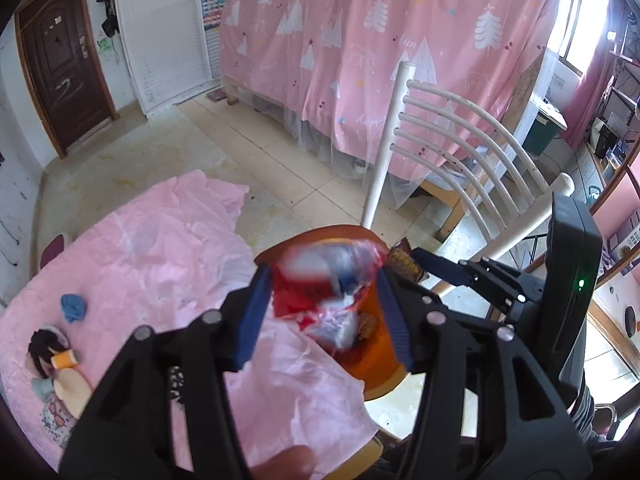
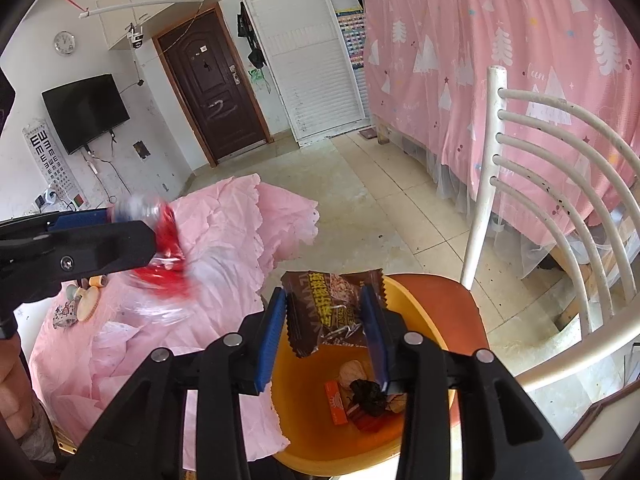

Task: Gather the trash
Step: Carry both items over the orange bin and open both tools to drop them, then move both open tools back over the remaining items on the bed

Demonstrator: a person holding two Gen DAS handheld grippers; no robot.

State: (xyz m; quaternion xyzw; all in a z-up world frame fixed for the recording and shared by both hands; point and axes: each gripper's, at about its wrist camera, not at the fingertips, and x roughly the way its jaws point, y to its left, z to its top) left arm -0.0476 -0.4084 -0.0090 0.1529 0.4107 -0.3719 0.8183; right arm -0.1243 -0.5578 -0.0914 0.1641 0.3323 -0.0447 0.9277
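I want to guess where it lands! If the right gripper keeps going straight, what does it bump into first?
Probably the orange bin: the right gripper, with the brown snack wrapper between its fingers, points into it.

My red-and-white wrapper (image 1: 320, 280) is smeared by motion blur, its print unreadable. My left tongs (image 1: 320, 304) hide part of the bin (image 1: 384, 376). The doll (image 1: 56, 364) on the counter (image 1: 160, 240) sits partly behind them.
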